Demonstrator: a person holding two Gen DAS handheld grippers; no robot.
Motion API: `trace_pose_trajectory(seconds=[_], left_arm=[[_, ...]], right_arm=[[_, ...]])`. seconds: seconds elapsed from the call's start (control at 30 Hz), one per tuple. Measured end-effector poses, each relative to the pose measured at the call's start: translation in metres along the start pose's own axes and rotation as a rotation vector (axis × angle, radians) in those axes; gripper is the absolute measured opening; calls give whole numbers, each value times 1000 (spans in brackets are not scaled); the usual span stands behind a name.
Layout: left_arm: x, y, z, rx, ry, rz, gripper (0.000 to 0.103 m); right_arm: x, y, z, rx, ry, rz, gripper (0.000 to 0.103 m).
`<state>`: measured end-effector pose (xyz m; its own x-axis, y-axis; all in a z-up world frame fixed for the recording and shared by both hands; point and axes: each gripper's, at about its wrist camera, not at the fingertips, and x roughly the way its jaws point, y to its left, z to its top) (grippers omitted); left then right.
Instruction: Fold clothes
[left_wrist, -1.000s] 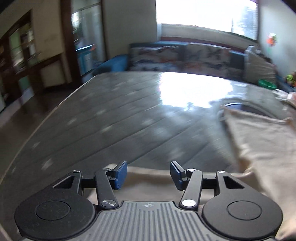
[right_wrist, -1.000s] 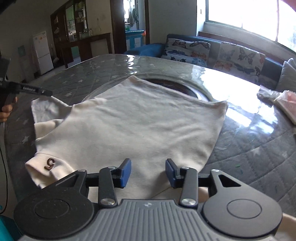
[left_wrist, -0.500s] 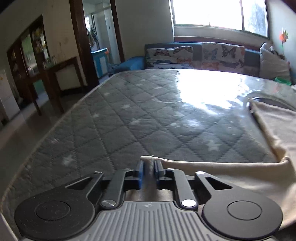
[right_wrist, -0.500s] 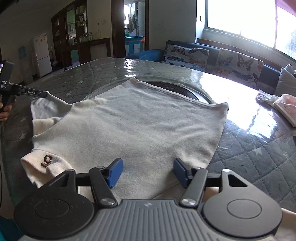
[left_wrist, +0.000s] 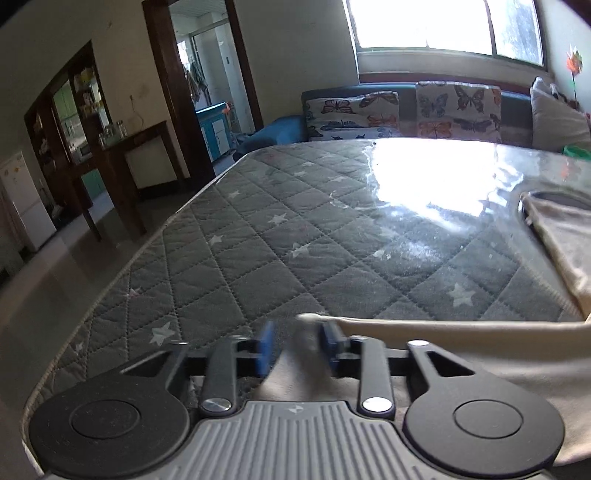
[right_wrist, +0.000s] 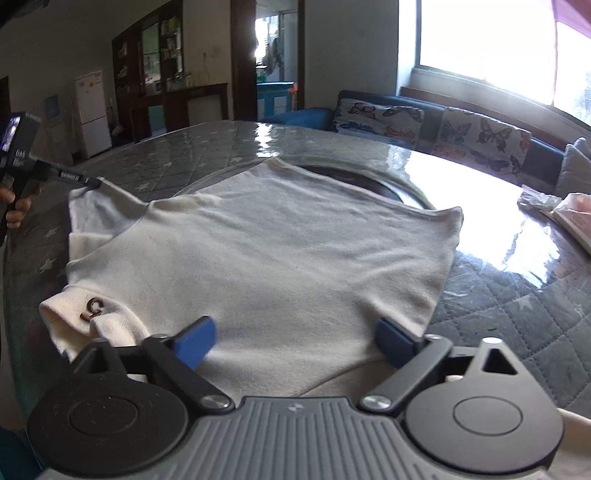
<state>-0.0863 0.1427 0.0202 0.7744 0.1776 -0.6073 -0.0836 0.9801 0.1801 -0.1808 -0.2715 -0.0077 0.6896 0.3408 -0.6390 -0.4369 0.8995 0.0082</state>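
A cream sweater (right_wrist: 258, 258) lies flat on the grey quilted table (right_wrist: 517, 306), its collar with a brown letter badge (right_wrist: 92, 308) at the near left. My right gripper (right_wrist: 295, 339) hovers wide open over the near edge of the body and holds nothing. In the left wrist view a sleeve (left_wrist: 461, 332) stretches in from the right. Its tip lies between the blurred fingers of my left gripper (left_wrist: 295, 347), which stand apart. From the right wrist view that left gripper (right_wrist: 92, 182) touches the sleeve's far corner, a hand (right_wrist: 14, 210) behind it.
The table cover (left_wrist: 295, 221) has star prints under shiny clear plastic, with a round dark recess (right_wrist: 362, 181) under the sweater's far edge. Packets or papers (right_wrist: 569, 214) lie at the table's right. A butterfly-cushioned sofa (right_wrist: 443, 129) stands behind; the table's left edge (left_wrist: 122, 273) drops to floor.
My left gripper was shut on the sleeve tip half a second ago; its fingers have now spread apart. My right gripper has opened wider over the sweater.
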Motion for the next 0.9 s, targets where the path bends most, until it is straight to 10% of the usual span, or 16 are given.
trace_pose_trajectory(seconds=[0.27,0.47,0.9], left_arm=[[-37,-18,13,35,-51,-122,52],[-68,-77,16,102,-71,-376,53],[-112,-185,-33,437,-73,-659,53]], right_arm=[[1,3,0,-9,8,7,103],[-1,5,1,-10,7,9,103],[-31,45,-6,-111,6,31,103]])
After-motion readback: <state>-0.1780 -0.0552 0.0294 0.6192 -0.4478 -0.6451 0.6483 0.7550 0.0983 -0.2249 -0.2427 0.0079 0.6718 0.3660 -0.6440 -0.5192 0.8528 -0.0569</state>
